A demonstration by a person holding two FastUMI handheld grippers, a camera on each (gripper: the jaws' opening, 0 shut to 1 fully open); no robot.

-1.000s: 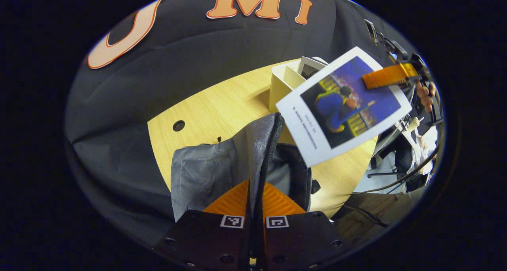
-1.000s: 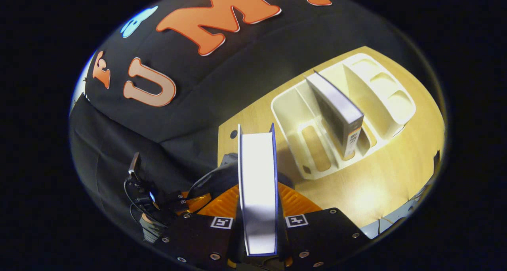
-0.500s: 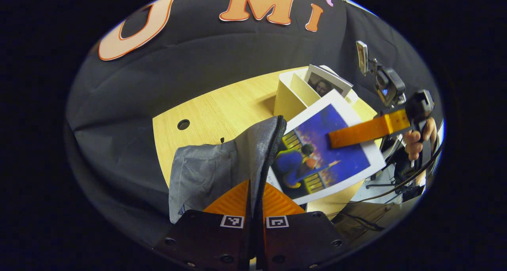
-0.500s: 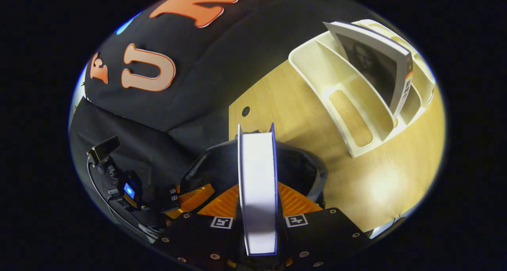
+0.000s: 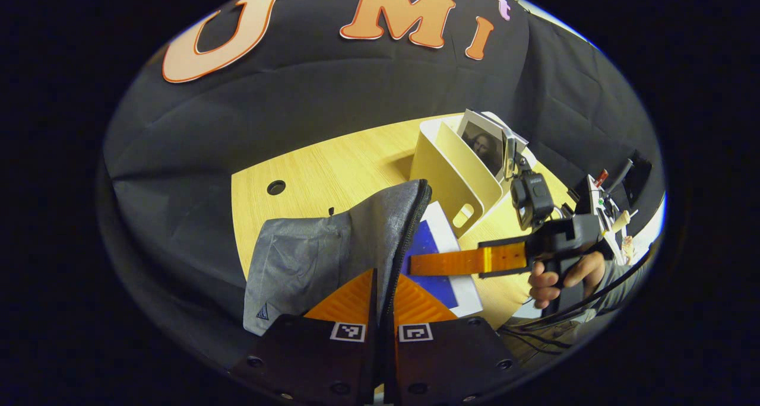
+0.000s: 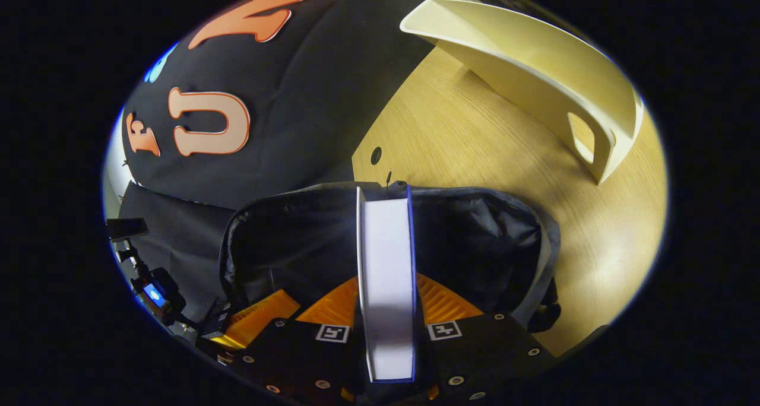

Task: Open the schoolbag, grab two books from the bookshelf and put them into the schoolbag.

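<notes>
We see the left gripper point(image 5: 380, 302) pinched narrow on the raised grey edge of the schoolbag point(image 5: 332, 251), both fingers pressed on the fabric beside the zipper, holding the flap up at the near side of the bench point(image 5: 320, 162).

In the left gripper view the right gripper point(image 5: 415, 265) reaches in from the right, held by a hand point(image 5: 564, 275). Its fingers clamp the blue-covered book point(image 5: 442, 249), which sits just right of the lifted flap, low over the bag mouth; how deep it is inside we cannot tell.

In the right gripper view the same book point(image 6: 386, 275) stands on edge between that gripper's fingers point(image 6: 442, 302), page block facing the camera, both fingers pressing its covers. The far end of the book lies over the open dark interior of the schoolbag point(image 6: 475, 240), zipper rim curving around it on both sides.

The cream bookshelf point(image 5: 451, 168) stands on the bench, far right of the bag and apart from it. A second book point(image 5: 484, 142) with a portrait cover leans in one of its slots. In the right gripper view the bookshelf point(image 6: 534, 79) shows at far right, well apart from the gripper.
</notes>
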